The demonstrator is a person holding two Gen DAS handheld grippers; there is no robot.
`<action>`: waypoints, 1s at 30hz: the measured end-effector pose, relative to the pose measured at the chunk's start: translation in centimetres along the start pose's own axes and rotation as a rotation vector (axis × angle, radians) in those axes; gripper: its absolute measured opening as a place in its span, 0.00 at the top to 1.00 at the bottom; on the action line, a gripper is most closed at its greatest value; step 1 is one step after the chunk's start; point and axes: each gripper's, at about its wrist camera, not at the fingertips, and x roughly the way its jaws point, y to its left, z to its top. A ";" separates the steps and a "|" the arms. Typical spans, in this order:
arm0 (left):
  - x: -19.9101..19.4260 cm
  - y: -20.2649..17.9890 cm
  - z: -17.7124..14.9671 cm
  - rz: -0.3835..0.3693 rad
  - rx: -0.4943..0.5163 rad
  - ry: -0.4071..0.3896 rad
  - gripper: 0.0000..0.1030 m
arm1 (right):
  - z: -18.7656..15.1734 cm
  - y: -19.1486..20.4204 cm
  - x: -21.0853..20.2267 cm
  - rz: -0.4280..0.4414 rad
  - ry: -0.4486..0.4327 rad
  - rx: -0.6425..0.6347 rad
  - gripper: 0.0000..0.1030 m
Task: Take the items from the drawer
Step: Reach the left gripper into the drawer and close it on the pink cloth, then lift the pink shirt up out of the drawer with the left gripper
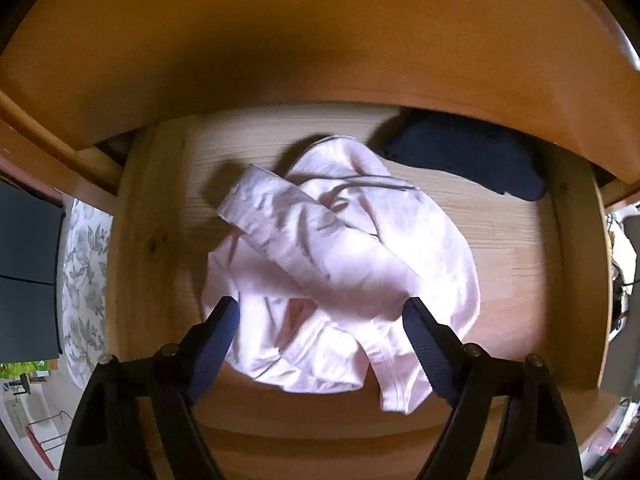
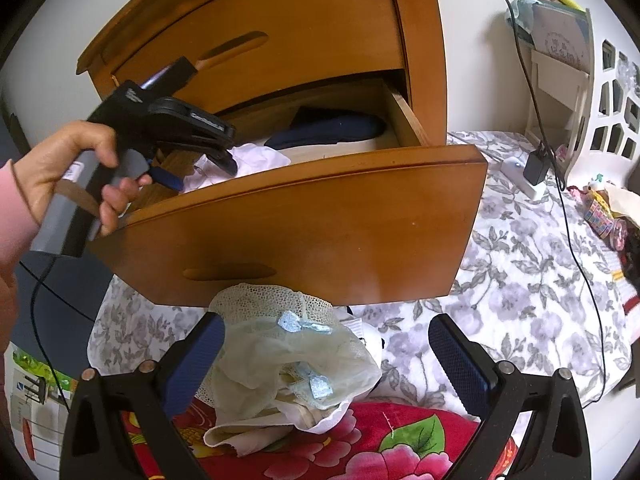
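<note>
Drawer (image 1: 160,216) walls leave room around the pink garment (image 1: 340,264), straddled by the open left tool (image 1: 320,308).

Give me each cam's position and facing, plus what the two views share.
Left wrist: on the left hand-held gripper, looking steeply down into the open drawer at a pink garment; its two fingers straddle the cloth.
Right wrist: on the right hand-held gripper, outside the drawer front, above a pale lace garment; the person's hand shows.
Shared: drawer, pink garment, navy garment, left hand-held gripper.
</note>
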 end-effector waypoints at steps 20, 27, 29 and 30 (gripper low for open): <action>0.5 0.7 -0.7 -0.081 -0.043 -0.018 0.86 | -0.1 0.0 -0.2 -0.003 -0.005 -0.001 0.00; -1.2 2.7 -2.6 -0.086 -0.073 -0.118 0.94 | -0.1 0.1 -0.5 -0.012 -0.009 -0.005 0.00; -1.8 3.2 -3.2 -0.091 -0.083 -0.141 0.94 | -0.1 0.2 -0.6 -0.016 -0.012 -0.008 0.00; -2.2 3.6 -3.5 -0.094 -0.088 -0.154 0.94 | -0.1 0.3 -0.7 -0.018 -0.015 -0.010 0.00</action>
